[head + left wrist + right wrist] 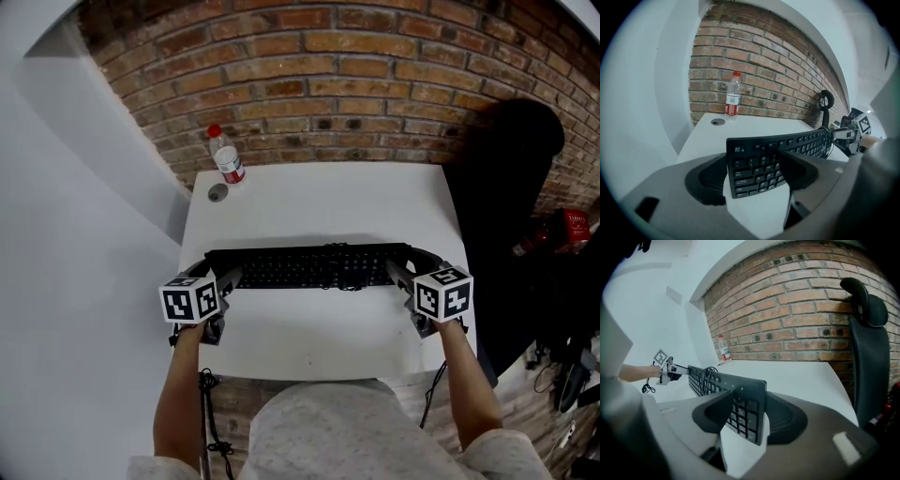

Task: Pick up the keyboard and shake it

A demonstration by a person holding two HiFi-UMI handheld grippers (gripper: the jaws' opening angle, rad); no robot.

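Your left gripper [228, 278] and right gripper [401, 272] each pinch 1 end of the keyboard [314, 266]. It seems lifted just over the table's [319, 202] near edge. Next, shake it and squeeze tight.

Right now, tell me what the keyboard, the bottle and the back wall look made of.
The keyboard looks like moulded plastic, matte black, with dull even keys. The bottle seems clear plastic: see-through body, red cap. The back wall is bare red-brown brick, rough, with pale mortar lines.
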